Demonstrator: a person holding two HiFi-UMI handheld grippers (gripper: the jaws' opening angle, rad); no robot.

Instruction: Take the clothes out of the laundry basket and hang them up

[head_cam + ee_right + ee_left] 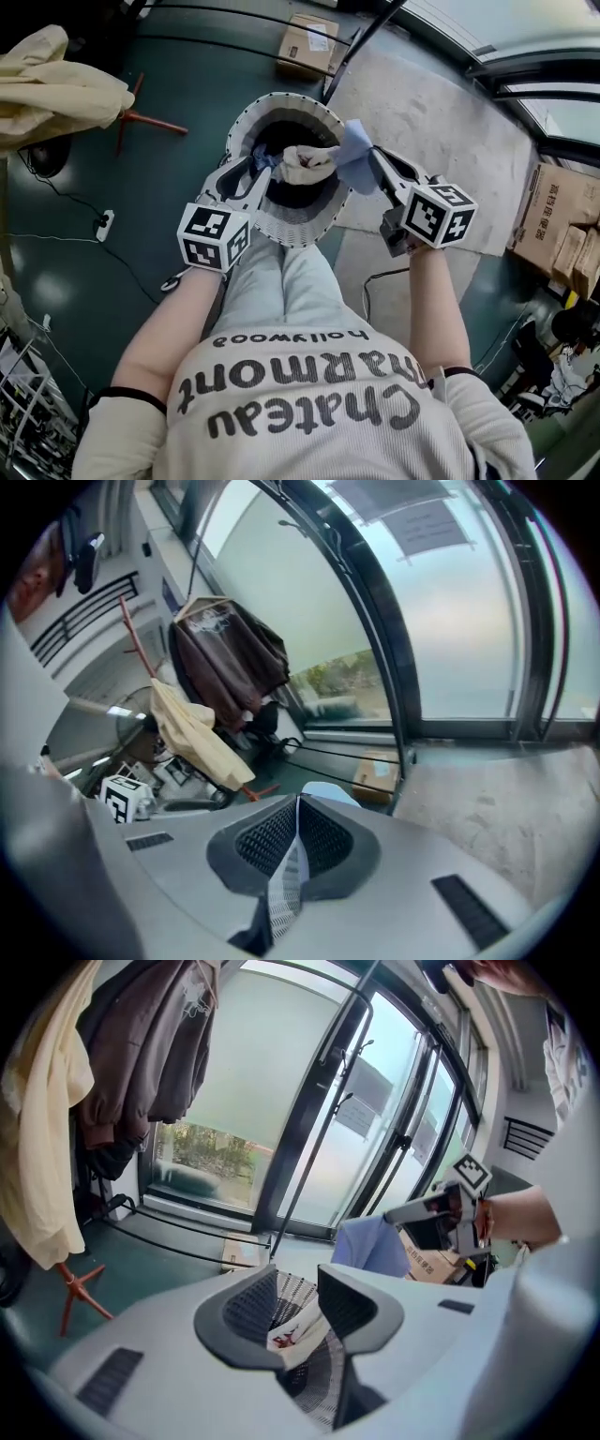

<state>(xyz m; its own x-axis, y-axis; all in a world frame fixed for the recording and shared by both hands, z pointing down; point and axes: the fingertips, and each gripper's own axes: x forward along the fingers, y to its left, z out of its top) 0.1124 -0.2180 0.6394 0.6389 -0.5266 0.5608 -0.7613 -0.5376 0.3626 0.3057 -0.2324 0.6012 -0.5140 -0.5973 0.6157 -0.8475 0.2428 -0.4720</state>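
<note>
**Both grippers over the basket**

We hold both forearms out, grippers tilted down over the round, white mesh laundry basket. Our left gripper, jaws partly apart, pinches a crumpled cream garment. Our right gripper, jaws pressed together, grips a thin blue garment above the rim. Bare green floor lies left, a grey mat right.

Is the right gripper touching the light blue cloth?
Touching. The right gripper view shows the right gripper with its jaws shut on the light blue cloth, which runs pinched between the pads.
</note>
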